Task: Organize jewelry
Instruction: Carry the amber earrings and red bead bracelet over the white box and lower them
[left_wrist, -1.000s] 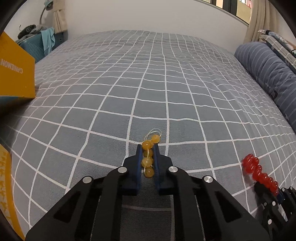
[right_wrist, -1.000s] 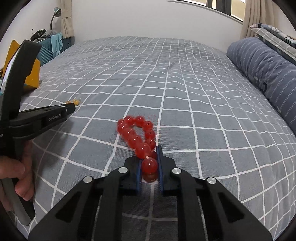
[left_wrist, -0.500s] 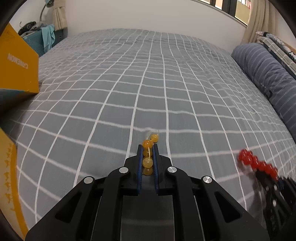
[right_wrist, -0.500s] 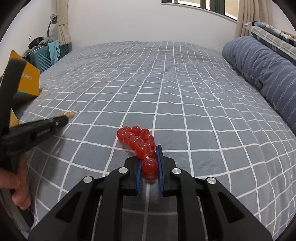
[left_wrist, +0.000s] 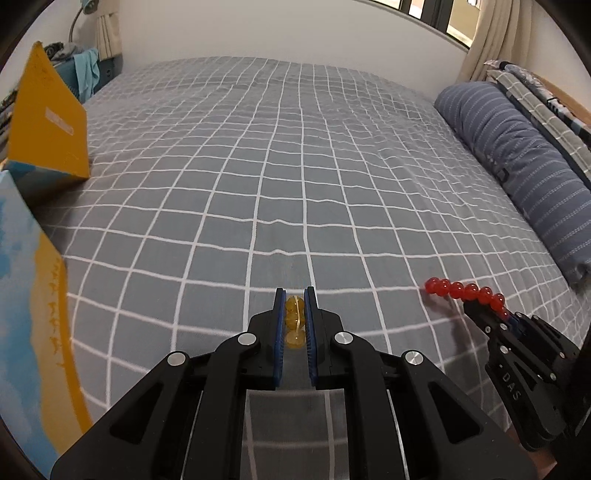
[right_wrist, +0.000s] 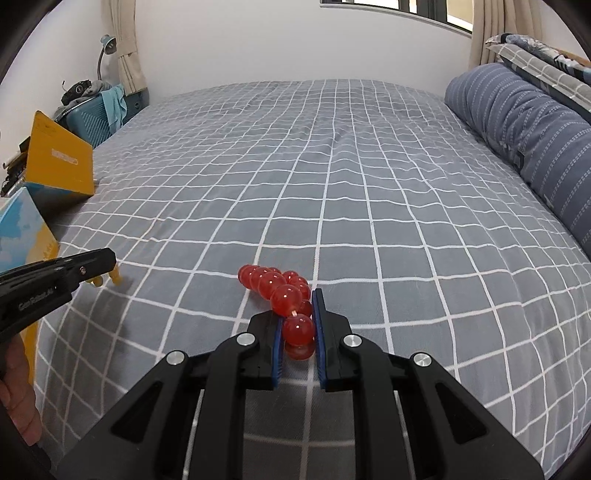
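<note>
Left gripper (left_wrist: 294, 314), level above the checked bedspread (left_wrist: 295, 177), is clamping amber beads (left_wrist: 294, 319); right gripper (right_wrist: 298, 325), to its right, is pinching red beads (right_wrist: 284, 291).

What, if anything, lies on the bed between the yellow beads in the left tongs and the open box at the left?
Nothing visible. The yellow beads sit clamped in the left tongs; only bare checked bedspread stretches to the box.

The left gripper (left_wrist: 294, 308) and the right gripper (right_wrist: 298, 314) are level and side by side, each with its jaws pinched on beads; a bare hand (right_wrist: 16, 391) grips the left handle
</note>
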